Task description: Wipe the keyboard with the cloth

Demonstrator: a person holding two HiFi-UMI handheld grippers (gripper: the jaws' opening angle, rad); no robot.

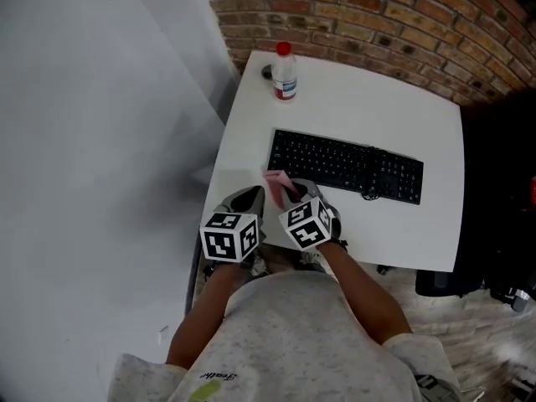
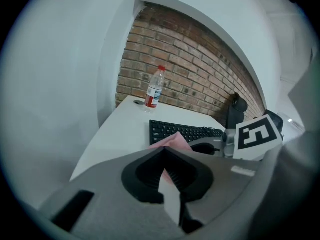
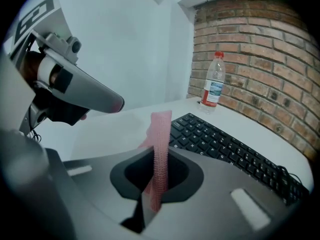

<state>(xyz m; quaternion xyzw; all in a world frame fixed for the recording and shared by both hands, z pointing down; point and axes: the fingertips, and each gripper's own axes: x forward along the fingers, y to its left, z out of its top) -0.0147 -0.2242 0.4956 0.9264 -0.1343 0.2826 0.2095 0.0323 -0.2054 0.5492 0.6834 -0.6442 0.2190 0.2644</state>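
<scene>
Pink cloth (image 3: 160, 149), black keyboard (image 1: 343, 164), white table (image 1: 360, 99).

This looks like an office or a desk corner of a workroom. A small white worktop (image 1: 352, 107) with rounded corners carries a black wired computer keyboard (image 1: 343, 164), and a plastic water bottle (image 1: 285, 72) with a red cap stands near its 11 o'clock corner. The worktop is pushed up to an exposed red brick wall (image 1: 377, 15) at 12 o'clock, with a plain white wall (image 1: 92, 141) at 9 o'clock. At 3 o'clock stands what looks like a black office chair (image 1: 494, 208) on casters. Pale wood-look floor (image 1: 469, 333) shows at 5 o'clock.
</scene>
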